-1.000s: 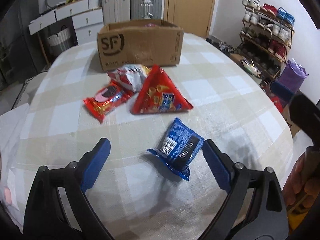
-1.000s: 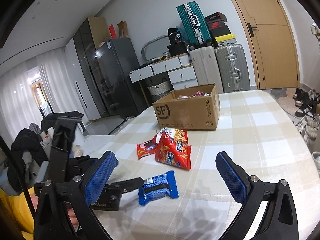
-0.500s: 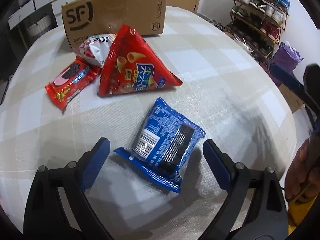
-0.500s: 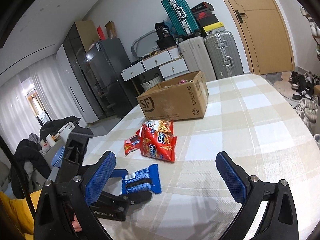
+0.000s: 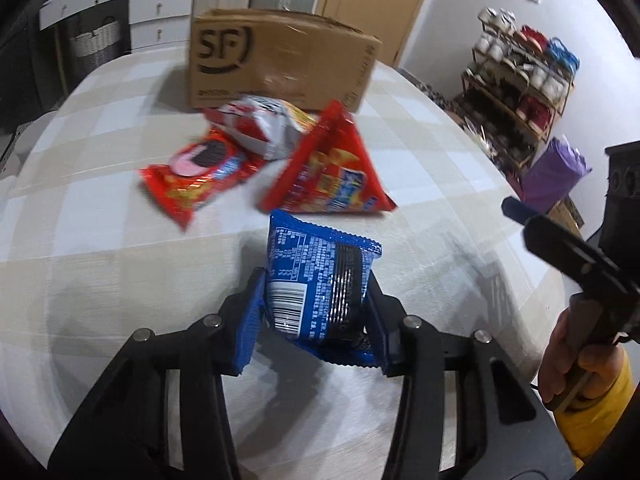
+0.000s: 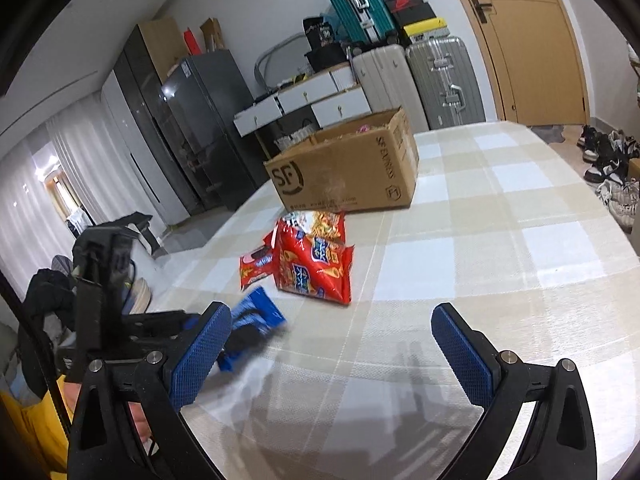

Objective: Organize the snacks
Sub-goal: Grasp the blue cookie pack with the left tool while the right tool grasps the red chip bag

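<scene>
Nearest the left wrist camera, the left gripper [image 5: 314, 316] has its blue pads against both sides of the blue snack packet [image 5: 318, 280]; its jaws are closing, and the packet stands tilted between them with its barcode end low and its crimped top edge towards the other snacks. Under it lies the checked tablecloth [image 5: 100, 272] of a rounded table. At the right edge of that view a hand [image 5: 576, 360] in a yellow sleeve grips the handle of the other tool.

From the right wrist view, the right gripper [image 6: 332, 344] is spread wide above bare cloth, with nothing between its fingers; the blue packet shows blurred just beyond its left pad [image 6: 200, 354].

Farther on, a red triangular chip bag [image 5: 332, 172] lies just beyond the blue packet. Beside it, to the left, is a flat red biscuit packet [image 5: 196, 176], and a white and red bag [image 5: 260, 124] lies partly over both.

Behind these snacks stands an open cardboard box [image 5: 276, 60] marked SF, with something pink showing inside in the right wrist view. Past the table are suitcases [image 6: 412, 80], white drawers [image 6: 304, 100], a dark fridge [image 6: 200, 120], a wooden door [image 6: 532, 40] and a shoe rack [image 5: 524, 80].
</scene>
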`<action>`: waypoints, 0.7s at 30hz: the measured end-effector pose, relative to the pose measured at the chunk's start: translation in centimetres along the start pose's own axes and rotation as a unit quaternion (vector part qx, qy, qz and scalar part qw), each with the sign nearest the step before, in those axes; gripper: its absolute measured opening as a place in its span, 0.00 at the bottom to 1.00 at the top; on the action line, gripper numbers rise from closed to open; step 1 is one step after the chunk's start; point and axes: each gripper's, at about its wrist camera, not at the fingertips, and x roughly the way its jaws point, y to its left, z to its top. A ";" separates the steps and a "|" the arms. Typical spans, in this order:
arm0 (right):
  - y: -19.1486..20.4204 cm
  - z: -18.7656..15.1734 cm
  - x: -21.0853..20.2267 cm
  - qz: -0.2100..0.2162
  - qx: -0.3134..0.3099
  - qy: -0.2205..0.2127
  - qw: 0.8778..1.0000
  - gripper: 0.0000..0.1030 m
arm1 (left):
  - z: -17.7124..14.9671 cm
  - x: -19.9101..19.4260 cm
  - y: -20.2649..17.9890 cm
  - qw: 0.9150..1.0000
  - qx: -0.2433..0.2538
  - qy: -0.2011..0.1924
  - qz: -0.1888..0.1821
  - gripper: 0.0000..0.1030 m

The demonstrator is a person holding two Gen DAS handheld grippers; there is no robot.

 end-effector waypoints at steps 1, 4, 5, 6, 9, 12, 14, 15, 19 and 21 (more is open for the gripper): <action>0.2 0.1 0.3 -0.001 -0.001 0.004 1.000 0.99 | 0.0 -0.3 0.4 1.000 -0.005 -0.005 0.000 0.41; 1.1 1.3 2.0 0.000 -0.026 0.028 0.999 0.99 | 0.1 -1.6 2.0 1.000 -0.022 -0.020 -0.002 0.41; 1.6 1.7 2.2 -0.002 -0.042 0.028 0.999 0.99 | -0.1 -2.2 2.8 0.999 -0.028 -0.025 -0.001 0.41; 2.0 2.1 2.7 -0.003 -0.061 0.029 0.998 0.99 | -0.4 -2.9 3.5 0.999 -0.033 -0.028 -0.004 0.41; 2.7 3.6 5.2 -0.008 -0.085 0.054 0.995 0.99 | -1.2 -4.4 5.1 0.998 -0.046 -0.038 -0.008 0.41; 2.9 4.4 7.9 -0.009 -0.096 0.078 0.992 0.99 | -1.8 -5.6 6.6 0.997 -0.055 -0.045 -0.011 0.41; 3.3 4.8 10.2 -0.015 -0.111 0.100 0.989 0.99 | -2.2 -6.2 7.4 0.997 -0.060 -0.050 -0.008 0.41; 3.6 4.8 10.9 -0.021 -0.121 0.105 0.987 0.99 | -2.5 -6.6 7.8 0.997 -0.064 -0.053 -0.007 0.41; 5.2 4.7 13.9 -0.044 -0.189 0.118 0.974 0.99 | -3.2 -7.2 9.1 0.995 -0.081 -0.059 -0.004 0.41; 5.4 4.5 15.3 -0.039 -0.192 0.135 0.971 0.96 | -3.4 -7.3 9.7 0.994 -0.089 -0.058 0.000 0.41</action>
